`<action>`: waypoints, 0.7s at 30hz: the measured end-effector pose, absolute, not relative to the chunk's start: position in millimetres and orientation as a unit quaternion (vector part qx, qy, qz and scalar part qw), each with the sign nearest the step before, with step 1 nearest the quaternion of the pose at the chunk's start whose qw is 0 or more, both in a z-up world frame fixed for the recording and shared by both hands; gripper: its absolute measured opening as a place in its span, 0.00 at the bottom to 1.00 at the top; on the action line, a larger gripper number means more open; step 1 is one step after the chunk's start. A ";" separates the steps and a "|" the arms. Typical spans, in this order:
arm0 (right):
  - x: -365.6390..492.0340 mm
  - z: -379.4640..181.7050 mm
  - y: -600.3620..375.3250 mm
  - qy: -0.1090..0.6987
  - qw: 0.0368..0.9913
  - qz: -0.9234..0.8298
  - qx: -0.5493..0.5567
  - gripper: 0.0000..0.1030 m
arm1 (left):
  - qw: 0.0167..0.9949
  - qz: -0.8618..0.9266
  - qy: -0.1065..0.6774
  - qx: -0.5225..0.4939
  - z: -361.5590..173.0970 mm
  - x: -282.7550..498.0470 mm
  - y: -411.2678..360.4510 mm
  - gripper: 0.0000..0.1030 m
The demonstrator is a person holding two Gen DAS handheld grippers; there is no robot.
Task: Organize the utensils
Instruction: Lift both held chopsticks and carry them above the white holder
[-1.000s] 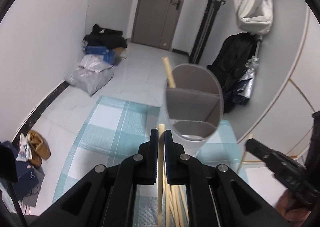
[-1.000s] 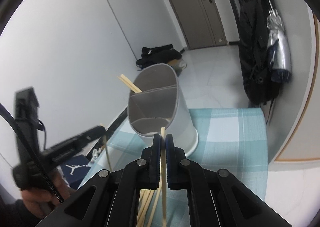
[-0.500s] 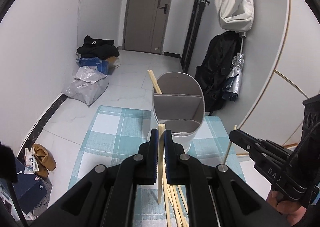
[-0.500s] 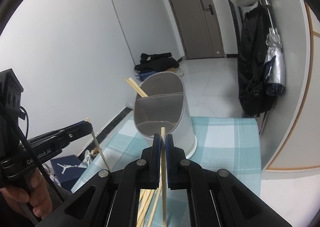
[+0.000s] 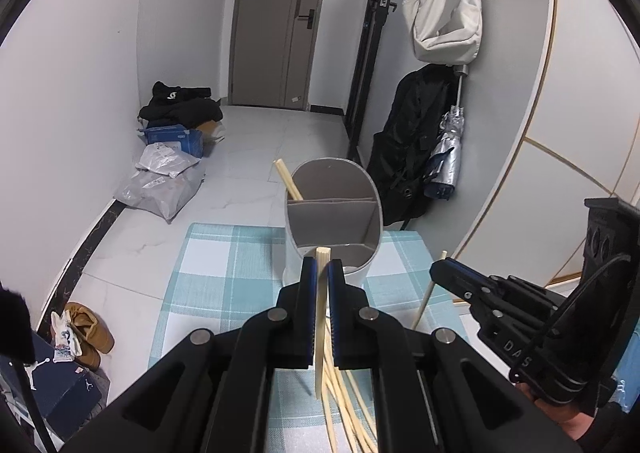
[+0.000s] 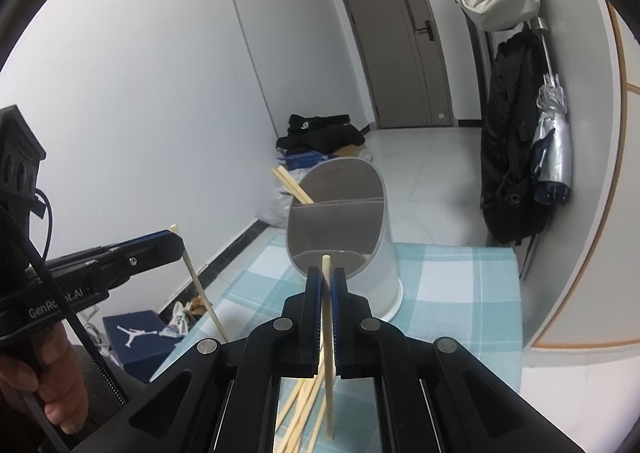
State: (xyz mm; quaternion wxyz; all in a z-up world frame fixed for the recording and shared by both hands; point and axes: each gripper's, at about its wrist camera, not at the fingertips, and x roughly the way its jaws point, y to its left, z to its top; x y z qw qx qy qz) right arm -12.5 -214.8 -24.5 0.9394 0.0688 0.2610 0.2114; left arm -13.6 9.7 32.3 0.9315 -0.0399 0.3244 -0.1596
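- In the left wrist view, the left hand-held gripper (image 5: 321,273) is clenched on a single pale wooden chopstick (image 5: 320,333); the stick is held upright, its top just above the fingertips and its lower end hanging free above the desk (image 5: 208,273).
- In the right wrist view, the right hand-held gripper (image 6: 327,285) is likewise clamped on a chopstick of its own (image 6: 328,353), held close to vertical with the tip showing a little above the pads.
- Below both grippers, a loose pile of chopsticks (image 6: 298,413) is seen lying fanned on the checked blue-and-white cloth, long axes running roughly away from the cameras.
- Straight ahead of each gripper, and a little beyond the fingertips, the utensil holder (image 5: 332,221) is found standing on the cloth: an oval grey tub, open on top and split by dividers into compartments.
- The near compartment is judged the likely target, since it lies directly beyond both held sticks; each stick's long axis is already about parallel to the holder's walls, so a move forward over the rim and then down is called for.
- Neither hand can be said with certainty to be nearer; the holder is centred in both views.
- In the far left compartment, a pair of chopsticks (image 6: 292,185) is already lodged, leaning out to the left over the rim.
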 end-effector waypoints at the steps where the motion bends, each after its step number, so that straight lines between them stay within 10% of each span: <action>1: -13.0 -23.6 -214.7 0.259 0.940 0.212 0.068 0.04 | 0.932 -0.160 0.323 -0.038 34.5 -13.9 9.6 0.02; 21: 7.3 53.6 -218.5 0.218 0.943 0.245 0.060 0.04 | 0.933 -0.200 0.292 -0.068 101.3 36.3 2.3 0.02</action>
